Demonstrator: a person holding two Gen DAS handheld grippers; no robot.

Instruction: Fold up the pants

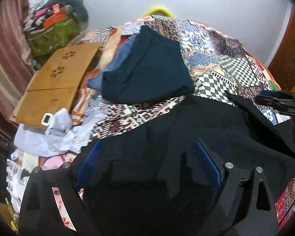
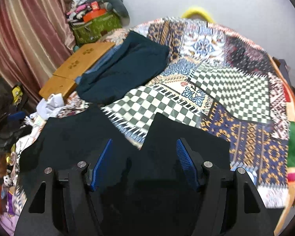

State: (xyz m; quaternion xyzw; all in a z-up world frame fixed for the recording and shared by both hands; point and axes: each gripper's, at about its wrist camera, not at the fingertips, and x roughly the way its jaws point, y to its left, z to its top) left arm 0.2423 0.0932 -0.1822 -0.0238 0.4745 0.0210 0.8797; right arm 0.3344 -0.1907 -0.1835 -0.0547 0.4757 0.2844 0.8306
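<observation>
Black pants (image 1: 206, 129) lie spread on the patterned bedspread (image 1: 216, 59), near the front edge. In the right wrist view the pants (image 2: 72, 137) show two parts with a wedge of bedspread (image 2: 236, 82) between them. My left gripper (image 1: 147, 153) hovers over the black cloth with its blue pads (image 1: 208, 161) wide apart, nothing between them. My right gripper (image 2: 143, 149) is also open over the pants, blue pads (image 2: 103, 163) apart and empty. The right gripper shows at the right edge of the left wrist view (image 1: 281, 102).
A folded dark teal garment (image 1: 147, 66) lies on a blue one further back on the bed; it also shows in the right wrist view (image 2: 123, 66). A wooden lap table (image 1: 57, 82), crumpled white paper (image 1: 57, 125), a green bag (image 1: 53, 35) and a pink curtain (image 2: 25, 35) stand at left.
</observation>
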